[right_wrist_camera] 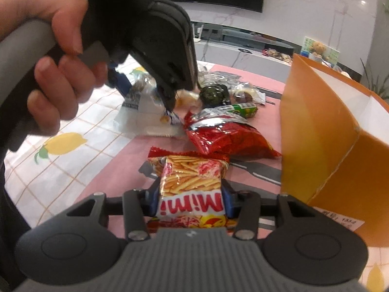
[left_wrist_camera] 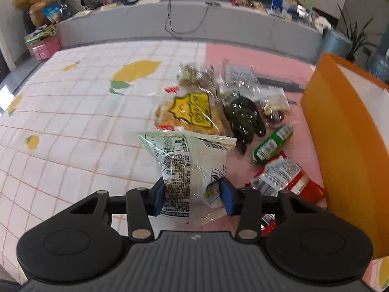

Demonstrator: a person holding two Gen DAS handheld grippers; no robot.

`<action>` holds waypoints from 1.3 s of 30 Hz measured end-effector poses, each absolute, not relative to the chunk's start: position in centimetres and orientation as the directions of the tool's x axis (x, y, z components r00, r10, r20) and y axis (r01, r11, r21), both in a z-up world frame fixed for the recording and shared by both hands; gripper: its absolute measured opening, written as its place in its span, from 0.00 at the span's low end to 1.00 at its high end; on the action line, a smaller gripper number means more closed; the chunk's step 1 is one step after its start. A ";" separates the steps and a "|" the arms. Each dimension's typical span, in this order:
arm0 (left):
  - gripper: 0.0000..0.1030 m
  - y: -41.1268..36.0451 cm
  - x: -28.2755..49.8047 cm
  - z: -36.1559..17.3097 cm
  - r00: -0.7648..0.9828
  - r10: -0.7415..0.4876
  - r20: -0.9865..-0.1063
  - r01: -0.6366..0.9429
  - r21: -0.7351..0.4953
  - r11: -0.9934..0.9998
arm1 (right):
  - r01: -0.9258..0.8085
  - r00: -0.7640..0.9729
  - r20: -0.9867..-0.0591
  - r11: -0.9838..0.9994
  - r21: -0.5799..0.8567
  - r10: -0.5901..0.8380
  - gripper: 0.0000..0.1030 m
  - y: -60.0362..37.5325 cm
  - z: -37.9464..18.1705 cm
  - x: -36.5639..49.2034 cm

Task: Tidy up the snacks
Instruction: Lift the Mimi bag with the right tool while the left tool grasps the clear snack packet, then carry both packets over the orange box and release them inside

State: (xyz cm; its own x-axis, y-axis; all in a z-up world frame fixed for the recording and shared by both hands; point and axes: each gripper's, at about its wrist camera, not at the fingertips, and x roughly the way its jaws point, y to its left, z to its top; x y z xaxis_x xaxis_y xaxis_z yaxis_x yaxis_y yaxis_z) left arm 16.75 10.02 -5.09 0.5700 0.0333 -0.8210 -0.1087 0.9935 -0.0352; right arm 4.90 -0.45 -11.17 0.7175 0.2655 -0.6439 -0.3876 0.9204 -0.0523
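In the left wrist view my left gripper point(left_wrist_camera: 193, 194) is shut on a clear and pale-green snack packet point(left_wrist_camera: 192, 160) with black print, its blue pads pressing both sides of the packet's near end. The right wrist view shows that same gripper point(right_wrist_camera: 144, 92), held by a hand point(right_wrist_camera: 48, 48), with the packet point(right_wrist_camera: 143, 119) under it on the cloth. My right gripper point(right_wrist_camera: 190, 202) is shut on a "Mimi" stick-snack pack point(right_wrist_camera: 192, 177), held just above the pink mat. An open orange paper bag point(right_wrist_camera: 323, 131) stands upright immediately right of it.
Between the grippers and the orange bag point(left_wrist_camera: 345, 146) lie a red chip bag point(right_wrist_camera: 223, 136), a green packet point(left_wrist_camera: 272, 143), a dark seaweed pack point(left_wrist_camera: 243, 119), a yellow-labelled bread pack point(left_wrist_camera: 192, 114) and several clear packets. A lemon-print cloth point(left_wrist_camera: 73, 121) spreads left.
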 end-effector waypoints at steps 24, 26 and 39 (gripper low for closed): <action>0.48 12.4 7.7 7.5 0.788 -0.017 -0.615 -0.105 -0.161 0.981 | -0.394 0.843 -0.375 0.917 0.058 0.386 0.43 -4.0 -2.0 -1.0; 0.48 11.8 7.2 8.5 0.806 -0.048 -0.589 -0.074 -0.180 0.981 | -0.356 0.870 -0.335 0.931 0.081 0.362 0.43 -6.2 -0.1 -1.3; 0.49 1.4 10.5 7.5 0.727 -0.297 -0.619 0.123 -0.308 0.944 | 0.063 0.965 -0.262 0.990 0.123 -0.028 0.43 -20.9 5.2 4.2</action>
